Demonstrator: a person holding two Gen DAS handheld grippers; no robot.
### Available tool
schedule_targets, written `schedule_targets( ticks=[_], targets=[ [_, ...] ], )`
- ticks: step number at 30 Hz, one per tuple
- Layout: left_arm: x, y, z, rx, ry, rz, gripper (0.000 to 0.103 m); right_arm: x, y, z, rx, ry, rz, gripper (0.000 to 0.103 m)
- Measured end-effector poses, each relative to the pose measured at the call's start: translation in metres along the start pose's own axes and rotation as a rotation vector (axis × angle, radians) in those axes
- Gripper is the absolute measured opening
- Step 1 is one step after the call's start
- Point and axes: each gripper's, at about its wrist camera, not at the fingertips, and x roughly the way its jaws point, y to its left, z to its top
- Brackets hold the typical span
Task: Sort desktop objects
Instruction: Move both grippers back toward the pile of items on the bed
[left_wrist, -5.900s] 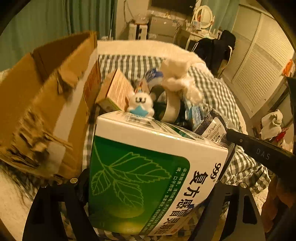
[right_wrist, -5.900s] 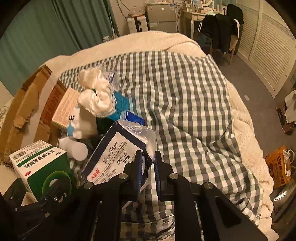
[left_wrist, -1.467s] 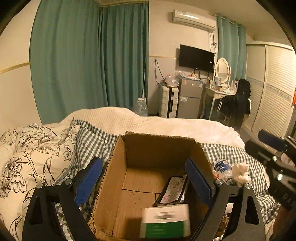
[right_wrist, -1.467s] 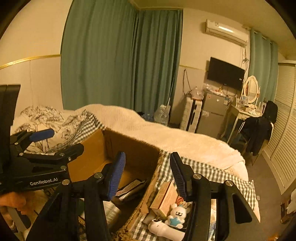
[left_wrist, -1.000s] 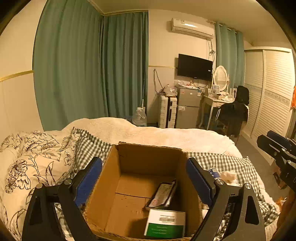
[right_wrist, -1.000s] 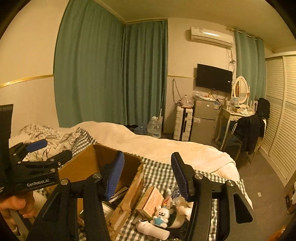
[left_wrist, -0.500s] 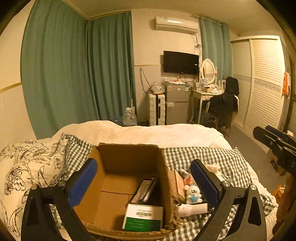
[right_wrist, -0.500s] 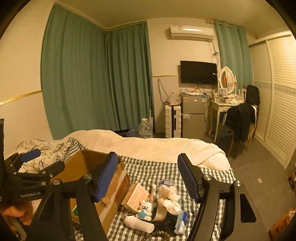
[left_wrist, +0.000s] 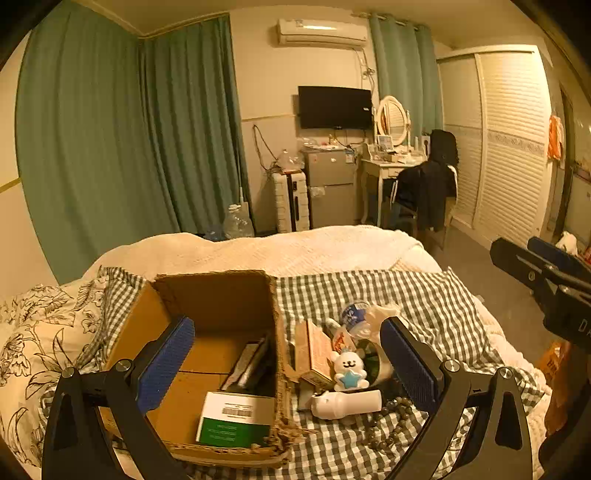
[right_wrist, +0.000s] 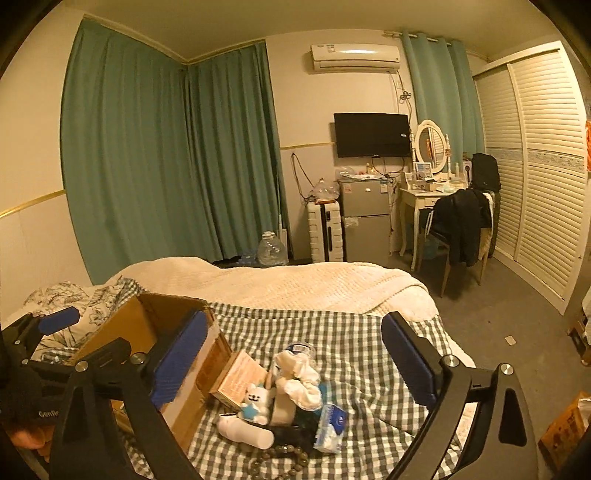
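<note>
Two claws hang over the bed, each spread wide with nothing between its blue pads: the left claw (left_wrist: 286, 363) stands fully apart above the open brown cardboard box (left_wrist: 218, 295), and the right claw (right_wrist: 291, 363) has just been opening, its jaws now wide above the loose pile. Inside the box lie a green-and-white carton (left_wrist: 234, 424) near the front wall and a flat dark packet (left_wrist: 247, 363) leaning behind it. Just right of the box, on the green-and-white checked blanket (left_wrist: 424, 295), cluster a tan printed carton (right_wrist: 236, 380), a small white bunny figure holding a blue star (right_wrist: 255, 404), a white plastic bottle lying on its side (right_wrist: 245, 432), a blue-and-white tissue packet (right_wrist: 330, 430) and a string of dark beads (right_wrist: 284, 456).
</note>
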Motion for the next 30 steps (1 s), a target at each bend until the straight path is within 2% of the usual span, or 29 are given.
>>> schedule_targets(
  ticks=[8, 15, 20, 30],
  targets=[
    [0.011, -0.019, -0.011, 0.018, 0.038, -0.025, 0.103, -0.001, -0.005, -0.007, -0.034, 0.0, -0.052, 0.098],
    [0.024, -0.042, -0.029, 0.051, 0.101, -0.089, 0.103, 0.009, -0.022, -0.018, 0.004, 0.051, -0.053, 0.098],
    [0.033, -0.056, -0.042, 0.076, 0.122, -0.093, 0.103, 0.015, -0.027, -0.023, -0.001, 0.07, -0.067, 0.098],
    [0.066, -0.078, -0.076, 0.125, 0.212, -0.123, 0.102, 0.045, -0.037, -0.047, -0.064, 0.18, -0.122, 0.098]
  ],
)
